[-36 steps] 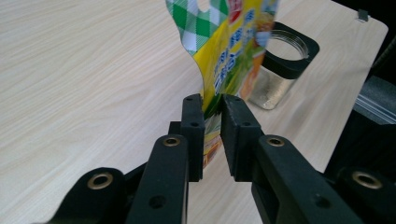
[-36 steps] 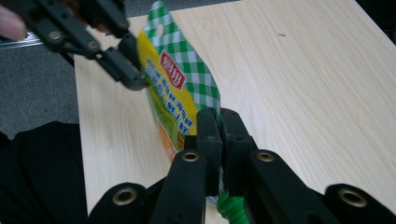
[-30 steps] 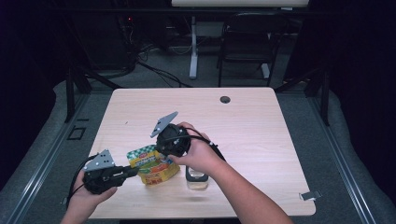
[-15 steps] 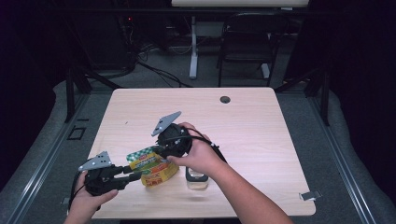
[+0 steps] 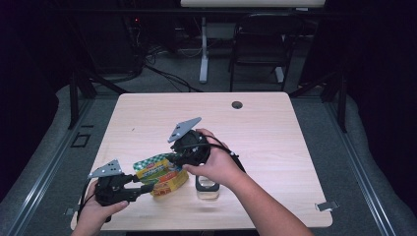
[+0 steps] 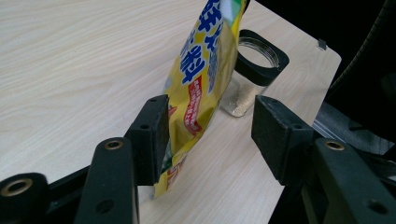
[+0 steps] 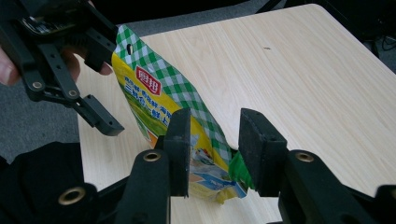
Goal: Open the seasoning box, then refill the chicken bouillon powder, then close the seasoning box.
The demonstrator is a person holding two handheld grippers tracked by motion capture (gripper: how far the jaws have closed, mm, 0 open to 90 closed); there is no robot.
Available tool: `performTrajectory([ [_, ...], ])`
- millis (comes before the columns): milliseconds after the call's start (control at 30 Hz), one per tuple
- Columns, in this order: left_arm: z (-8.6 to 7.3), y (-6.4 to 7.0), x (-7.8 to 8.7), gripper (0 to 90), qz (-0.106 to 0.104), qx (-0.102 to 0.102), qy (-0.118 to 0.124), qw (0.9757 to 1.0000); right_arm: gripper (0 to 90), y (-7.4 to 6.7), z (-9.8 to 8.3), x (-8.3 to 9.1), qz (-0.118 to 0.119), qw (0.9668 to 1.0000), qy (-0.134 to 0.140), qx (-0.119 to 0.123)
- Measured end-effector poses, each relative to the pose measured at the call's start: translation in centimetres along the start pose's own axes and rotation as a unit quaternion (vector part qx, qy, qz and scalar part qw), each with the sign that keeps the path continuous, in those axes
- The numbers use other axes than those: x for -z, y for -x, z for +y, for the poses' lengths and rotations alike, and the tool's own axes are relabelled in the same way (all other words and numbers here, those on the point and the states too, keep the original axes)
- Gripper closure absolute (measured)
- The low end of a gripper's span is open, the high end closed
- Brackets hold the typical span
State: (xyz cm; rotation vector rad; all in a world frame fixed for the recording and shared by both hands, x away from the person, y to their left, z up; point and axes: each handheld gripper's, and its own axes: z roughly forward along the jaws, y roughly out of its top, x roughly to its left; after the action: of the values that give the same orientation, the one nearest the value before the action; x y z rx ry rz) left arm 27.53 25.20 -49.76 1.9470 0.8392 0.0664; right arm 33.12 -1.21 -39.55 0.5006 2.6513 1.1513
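Observation:
A yellow snack pouch point(image 5: 162, 174) with a green checked top stands tilted on the table, next to an open glass jar point(image 5: 207, 187) with a black rim. My left gripper point(image 5: 145, 186) straddles the pouch's lower end point(image 6: 205, 79). Its jaws have just been opening; one pad rests against the pouch and the other stands well clear. My right gripper point(image 5: 178, 158) straddles the other end of the pouch point(image 7: 163, 107). Its jaws have also just been opening, with a gap at the right pad. The jar point(image 6: 259, 56) sits just behind the pouch.
The light wooden table point(image 5: 275, 132) has a round cable hole point(image 5: 237, 104) near its far edge. A chair point(image 5: 260, 39) and a desk leg stand on the floor beyond. The left gripper point(image 7: 106, 81) appears at the top left of the right gripper view.
Both grippers' jaws have spread apart from the pouch, which now stands loose between them. Neither hand has shifted noticeably.

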Motion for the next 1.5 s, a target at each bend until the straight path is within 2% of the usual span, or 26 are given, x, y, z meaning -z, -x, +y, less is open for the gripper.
performTrajectory([
  [333,-0.4,-0.4,-1.0,45.3,-0.018,0.021,-0.004,0.9996,63.6,0.0,-0.3,0.5,-0.003,1.0000,0.009,0.000],
  [667,-0.9,-1.1,-2.0,44.3,-0.019,0.038,-0.012,0.9990,63.1,-0.2,-0.2,0.3,0.001,1.0000,0.008,0.002],
  [1000,-1.2,-1.3,-2.6,44.3,-0.015,0.036,-0.020,0.9990,60.9,-1.3,1.0,-1.3,0.015,0.9995,0.022,0.015],
  [1267,-1.3,-1.4,-2.7,47.9,-0.008,0.032,-0.024,0.9992,60.8,-2.5,2.6,-3.1,0.042,0.9985,0.025,0.026],
  [1333,-1.3,-1.4,-2.7,48.3,-0.006,0.034,-0.024,0.9991,60.7,-2.8,2.8,-3.6,0.047,0.9980,0.030,0.027],
  [1500,-1.4,-1.5,-2.9,49.2,-0.007,0.033,-0.028,0.9990,61.9,-3.3,3.1,-4.3,0.059,0.9971,0.024,0.042],
])
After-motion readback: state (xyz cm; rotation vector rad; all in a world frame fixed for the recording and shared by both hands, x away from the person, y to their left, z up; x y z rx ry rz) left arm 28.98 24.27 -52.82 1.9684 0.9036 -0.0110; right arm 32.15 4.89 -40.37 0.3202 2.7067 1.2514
